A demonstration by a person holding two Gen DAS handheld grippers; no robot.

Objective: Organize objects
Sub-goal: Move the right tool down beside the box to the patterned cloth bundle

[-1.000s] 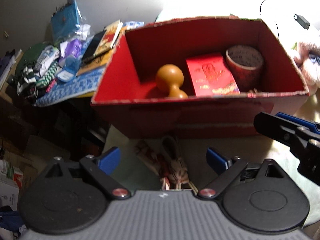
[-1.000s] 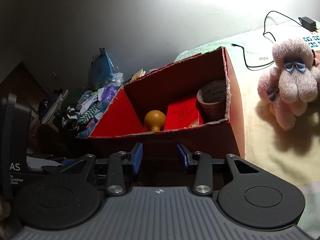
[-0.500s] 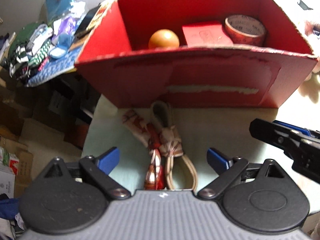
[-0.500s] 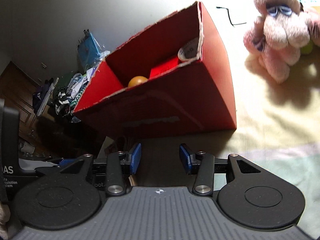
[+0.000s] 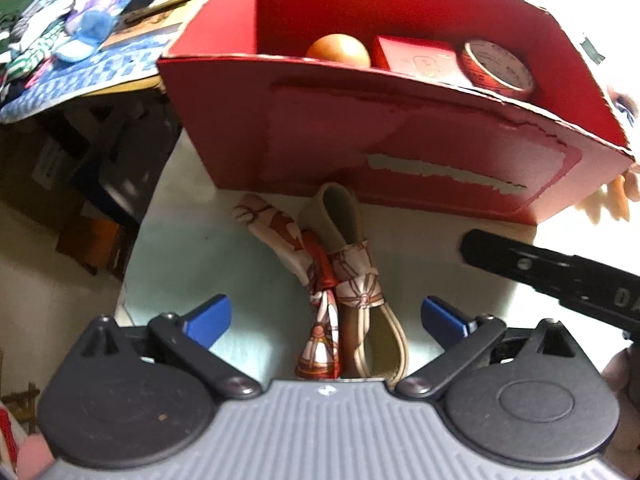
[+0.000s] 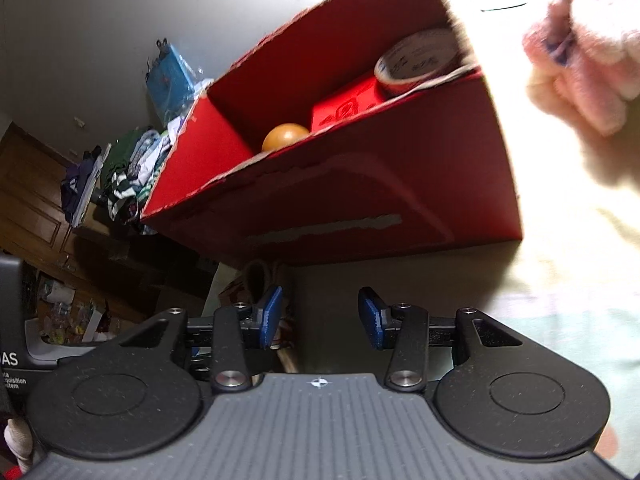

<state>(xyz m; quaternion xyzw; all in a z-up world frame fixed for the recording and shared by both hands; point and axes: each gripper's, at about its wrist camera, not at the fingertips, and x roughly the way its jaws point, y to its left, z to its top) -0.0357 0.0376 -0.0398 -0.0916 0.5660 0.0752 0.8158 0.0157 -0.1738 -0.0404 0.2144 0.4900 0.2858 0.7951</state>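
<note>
Red cardboard makes up the one open box (image 5: 400, 152), which stands on a pale tabletop (image 5: 192, 264). Its near wall is scuffed, with a torn white strip where tape came off. Three things lie inside it, in a row: one orange wooden ball-shaped piece (image 5: 339, 50) at the left, one small red packet (image 5: 416, 58) in the middle, and one roll of printed tape (image 5: 498, 68) at the right, leaning against the box's right end.

On the table just in front of the box lies one beige strap loop (image 5: 340, 220) with a patterned red-and-white scarf (image 5: 316, 264) knotted round its middle. One end of the loop all but touches the box's near wall; the other runs back under the left gripper (image 5: 326, 318). That gripper's two blue-tipped fingers (image 5: 208, 320) stand wide apart, one on each side of the strap, and grip nothing.

The right gripper (image 6: 320, 316) has its two blue fingers (image 6: 270, 316) parted by a moderate gap, also holding nothing. It points at the box's near wall from low down, with the strap dimly visible past its left finger. In the left wrist view its black body juts in from the right.

A pink plush toy (image 6: 580, 52) sits just beyond the box's right end. To the left of the box is a heap of clothes and packets (image 5: 60, 40); I cannot count them.
</note>
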